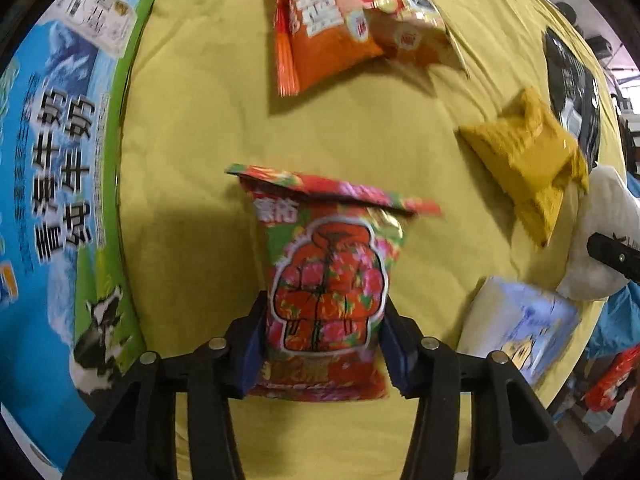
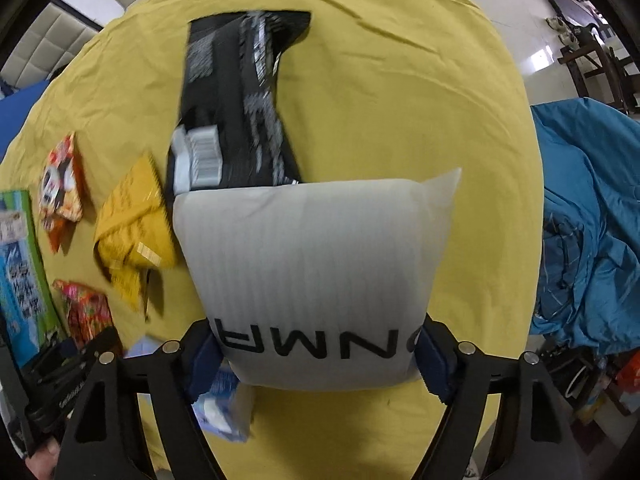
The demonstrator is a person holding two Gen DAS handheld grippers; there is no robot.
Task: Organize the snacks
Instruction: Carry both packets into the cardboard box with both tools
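The left tool pinches a red floral snack bag. The right tool squeezes a white pouch with inverted lettering reading roughly "NMA".

Bright, even light; soft shadows, motion blur, strong fisheye edge distortion.

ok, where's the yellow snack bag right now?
The yellow snack bag lies on the yellow cloth, left in the right wrist view, touching the white bag and below-left of the black bag.
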